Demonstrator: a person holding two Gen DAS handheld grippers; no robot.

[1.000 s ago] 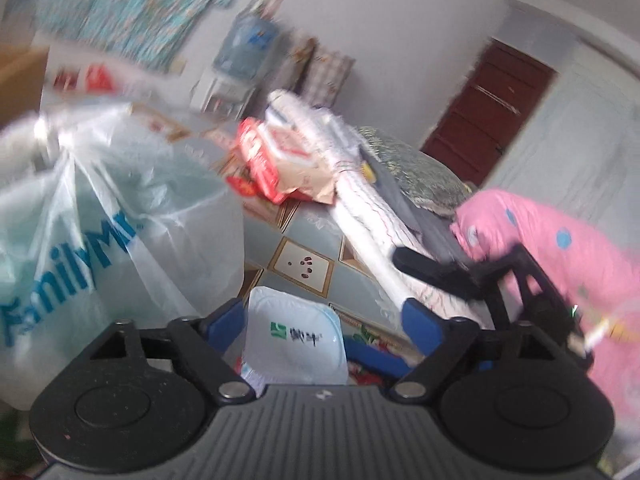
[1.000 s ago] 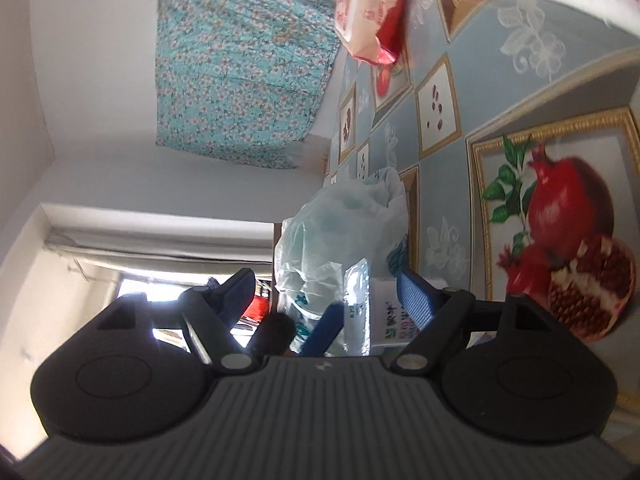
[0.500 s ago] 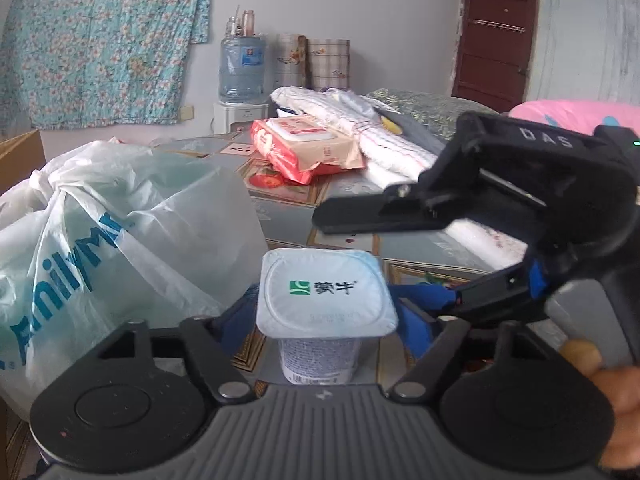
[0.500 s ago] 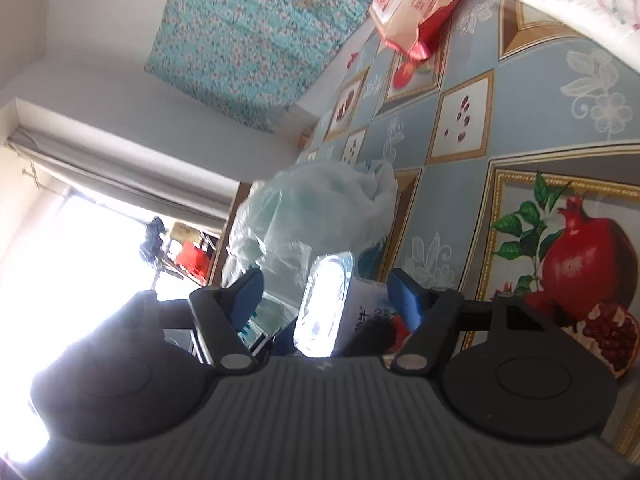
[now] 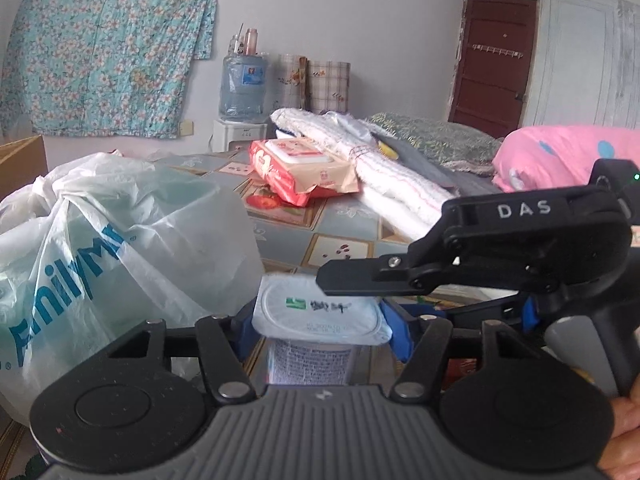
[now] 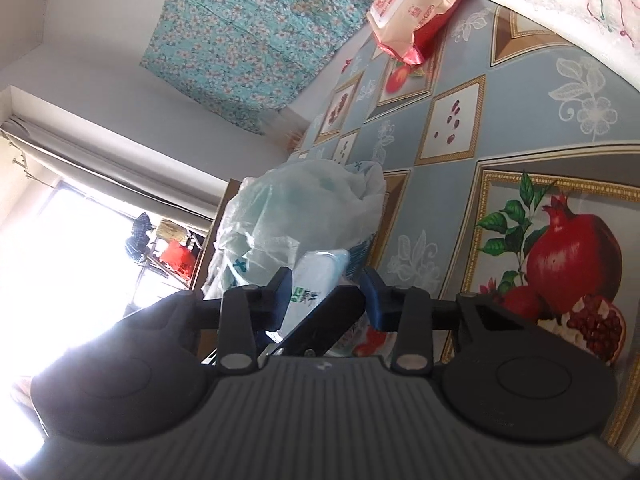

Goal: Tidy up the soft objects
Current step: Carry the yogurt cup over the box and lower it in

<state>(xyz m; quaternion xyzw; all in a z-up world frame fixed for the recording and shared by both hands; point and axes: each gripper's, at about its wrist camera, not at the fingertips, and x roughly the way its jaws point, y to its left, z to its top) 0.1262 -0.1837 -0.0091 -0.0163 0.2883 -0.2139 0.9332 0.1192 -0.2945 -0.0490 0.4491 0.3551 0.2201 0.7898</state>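
A plastic bag [image 5: 100, 264] is sitting left of the yogurt cup [image 5: 320, 316] on the patterned table [image 5: 348, 216]. The left gripper [image 5: 320, 328] is closing around the upright cup; the left view alone is showing its lid. The right gripper [image 6: 326, 296] is closing too, with the cup's rim between its jaws; whether either is clamping cannot be told.

Left side: bulky plastic bag [image 5: 120, 248] blocks passage, just beside yogurt cup [image 5: 320, 316]. Right side: right tool [image 5: 404, 300] crosses over cup. Ahead: bare patterned surface [image 5: 344, 248], passable up to wet-wipes pack [image 5: 300, 168] and folded towels [image 5: 384, 176].
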